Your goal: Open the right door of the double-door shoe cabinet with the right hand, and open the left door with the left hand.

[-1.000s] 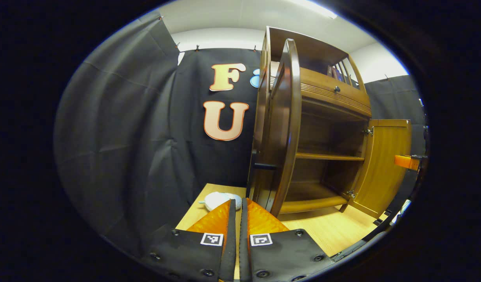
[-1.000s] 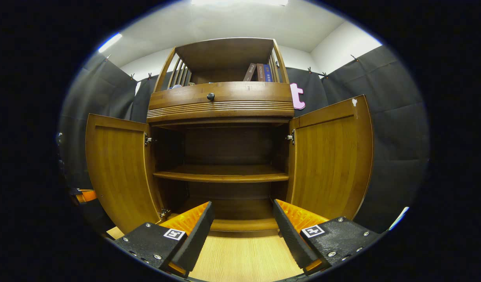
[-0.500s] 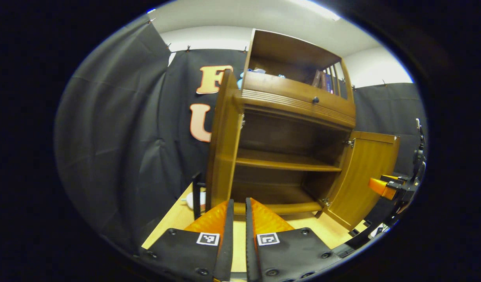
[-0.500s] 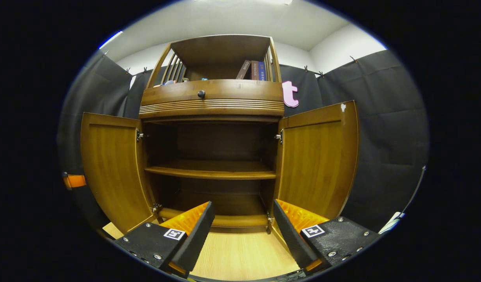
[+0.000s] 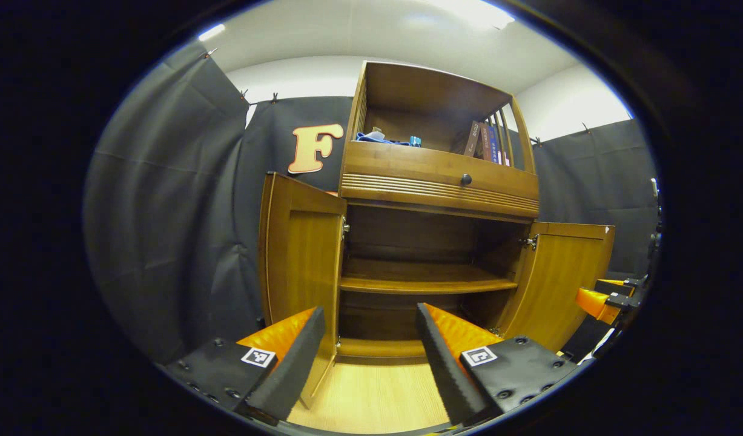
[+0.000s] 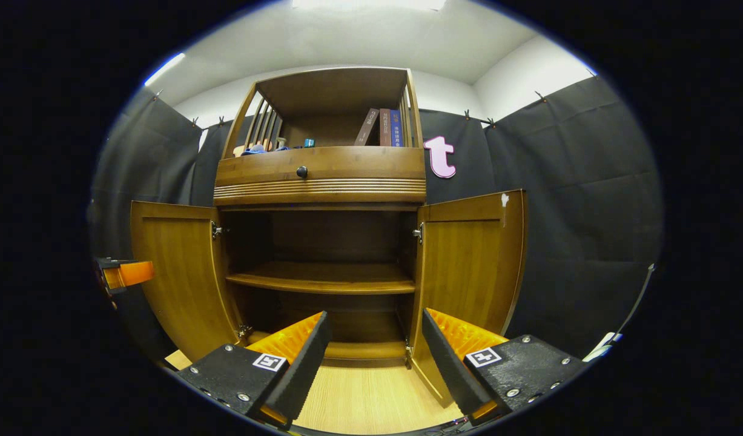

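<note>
Both doors of the shoe cabinet [image 6: 323, 242] already stand swung out, so by my reading the step in hand is simply to back away clean — nothing is left to pull. Your left tongs [image 5: 365, 351] are spread wide with nothing between the fingers, and your right tongs [image 6: 374, 357] are spread wide and empty too. Draw each hand straight back toward yourself, level over the pale wooden surface [image 6: 371, 402], and avoid sweeping sideways, since a sideways drift could nudge a door back on its hinges.

From the left gripper view, the left door [image 5: 298, 266] hangs just beyond and to the left of your left finger, its lower front corner close to that finger but apart from it as far as I can tell. The right door [image 5: 565, 284] stands open at the far right, with the other tongs [image 5: 598, 300] near its outer edge.

From the right gripper view, the right door [image 6: 468, 272] stands just behind your right finger, its bottom corner down near the finger's inner side — mind that one as you retreat. The left door [image 6: 177, 272] is open at the cabinet's left edge, well apart from these tongs, and the middle shelf [image 6: 323, 280] shows bare between the two fingers.
</note>
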Demonstrator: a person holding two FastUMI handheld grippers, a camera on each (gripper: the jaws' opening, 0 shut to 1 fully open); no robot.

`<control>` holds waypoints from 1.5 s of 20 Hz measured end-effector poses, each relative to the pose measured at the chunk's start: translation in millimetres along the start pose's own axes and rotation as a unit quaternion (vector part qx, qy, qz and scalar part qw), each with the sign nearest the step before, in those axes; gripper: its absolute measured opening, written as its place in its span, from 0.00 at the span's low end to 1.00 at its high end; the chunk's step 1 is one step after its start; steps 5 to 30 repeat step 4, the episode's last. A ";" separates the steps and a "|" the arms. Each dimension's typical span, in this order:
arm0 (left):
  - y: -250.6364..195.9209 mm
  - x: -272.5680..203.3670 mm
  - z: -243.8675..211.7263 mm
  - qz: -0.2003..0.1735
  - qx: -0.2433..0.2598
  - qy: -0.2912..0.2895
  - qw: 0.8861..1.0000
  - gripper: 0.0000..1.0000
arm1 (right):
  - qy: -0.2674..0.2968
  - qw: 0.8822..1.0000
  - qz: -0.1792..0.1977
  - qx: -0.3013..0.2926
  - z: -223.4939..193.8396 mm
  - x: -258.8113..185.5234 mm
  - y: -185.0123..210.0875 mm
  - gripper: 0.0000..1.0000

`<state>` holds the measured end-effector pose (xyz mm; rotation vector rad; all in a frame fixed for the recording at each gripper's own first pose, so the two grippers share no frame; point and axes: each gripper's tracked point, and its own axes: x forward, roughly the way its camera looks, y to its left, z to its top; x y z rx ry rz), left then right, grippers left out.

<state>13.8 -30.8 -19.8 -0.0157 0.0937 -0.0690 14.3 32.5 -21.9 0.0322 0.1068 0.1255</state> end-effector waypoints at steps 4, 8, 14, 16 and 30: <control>1.3 -0.6 6.5 0.028 0.023 -0.008 0.999 0.93 | -0.002 1.000 0.003 -0.002 8.2 -0.6 -8.4 0.87; 1.3 -0.6 6.5 0.028 0.023 -0.008 0.999 0.93 | -0.002 1.000 0.003 -0.002 8.2 -0.6 -8.4 0.87; 1.3 -0.6 6.5 0.028 0.023 -0.008 0.999 0.93 | -0.002 1.000 0.003 -0.002 8.2 -0.6 -8.4 0.87; 1.3 -0.6 6.5 0.028 0.023 -0.008 0.999 0.93 | -0.002 1.000 0.003 -0.002 8.2 -0.6 -8.4 0.87; 1.3 -0.6 6.5 0.028 0.023 -0.008 0.999 0.93 | -0.002 1.000 0.003 -0.002 8.2 -0.6 -8.4 0.87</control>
